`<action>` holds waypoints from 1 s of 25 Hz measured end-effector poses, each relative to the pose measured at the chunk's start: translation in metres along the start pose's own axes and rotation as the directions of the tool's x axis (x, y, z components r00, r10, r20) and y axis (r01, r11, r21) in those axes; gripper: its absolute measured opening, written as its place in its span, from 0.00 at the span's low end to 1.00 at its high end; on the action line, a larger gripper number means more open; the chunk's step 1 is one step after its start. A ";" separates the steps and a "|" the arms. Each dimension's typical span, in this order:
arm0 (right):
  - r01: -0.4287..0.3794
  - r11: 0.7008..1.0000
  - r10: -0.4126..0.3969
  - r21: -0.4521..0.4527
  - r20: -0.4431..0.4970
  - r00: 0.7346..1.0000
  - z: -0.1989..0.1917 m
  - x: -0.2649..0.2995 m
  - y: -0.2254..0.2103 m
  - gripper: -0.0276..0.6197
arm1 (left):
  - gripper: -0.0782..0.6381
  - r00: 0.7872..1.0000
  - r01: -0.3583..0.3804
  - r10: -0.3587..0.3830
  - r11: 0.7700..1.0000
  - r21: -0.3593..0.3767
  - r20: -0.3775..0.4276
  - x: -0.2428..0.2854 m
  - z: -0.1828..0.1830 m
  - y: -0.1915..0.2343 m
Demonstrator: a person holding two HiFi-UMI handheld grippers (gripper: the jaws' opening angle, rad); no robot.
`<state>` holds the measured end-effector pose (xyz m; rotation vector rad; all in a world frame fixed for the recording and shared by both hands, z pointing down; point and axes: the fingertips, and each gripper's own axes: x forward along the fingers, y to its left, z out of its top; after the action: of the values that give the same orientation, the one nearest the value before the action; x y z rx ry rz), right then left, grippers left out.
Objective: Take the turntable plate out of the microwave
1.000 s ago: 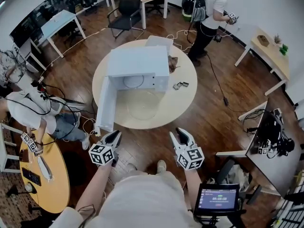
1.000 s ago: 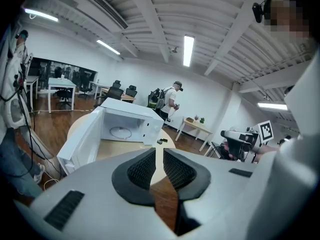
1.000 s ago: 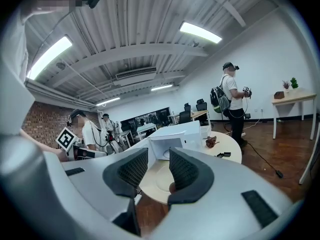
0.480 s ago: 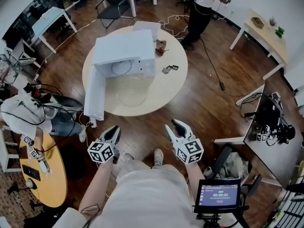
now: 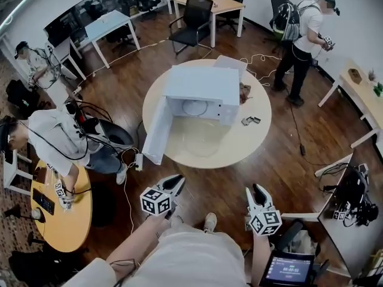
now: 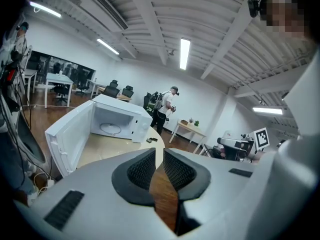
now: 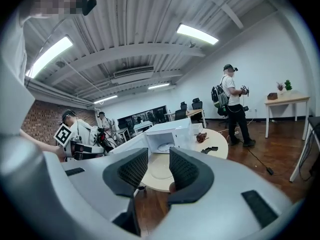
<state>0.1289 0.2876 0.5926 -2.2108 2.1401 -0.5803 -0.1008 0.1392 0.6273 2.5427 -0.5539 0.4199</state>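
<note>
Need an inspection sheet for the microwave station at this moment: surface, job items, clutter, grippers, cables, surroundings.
Surface: round table, light top, standing on a wood floor.
Job's things: white microwave with its door swung open. A clear disc, seemingly the turntable plate, lies on the table before the opening. A ring shows inside the cavity.
Clutter: small dark items; brownish thing beside the microwave; white box behind it.
Grippers: left gripper shut, empty. Right gripper open, empty. Both are short of the table.
Cables: white cable on the floor beyond the table; black cable to the right.
Surroundings: standing person with backpack; seated person; desks and chairs.
</note>
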 end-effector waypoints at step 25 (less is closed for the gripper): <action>0.083 0.986 -0.083 -0.147 0.010 0.997 -0.001 0.045 0.176 0.19 | 0.16 0.985 0.170 -0.169 0.984 -0.049 0.040 -0.091 0.009 0.094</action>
<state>-0.0410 0.2326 0.5591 -2.3835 2.1636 -0.4331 -0.2214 0.0878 0.6224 2.5267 -0.3524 0.2951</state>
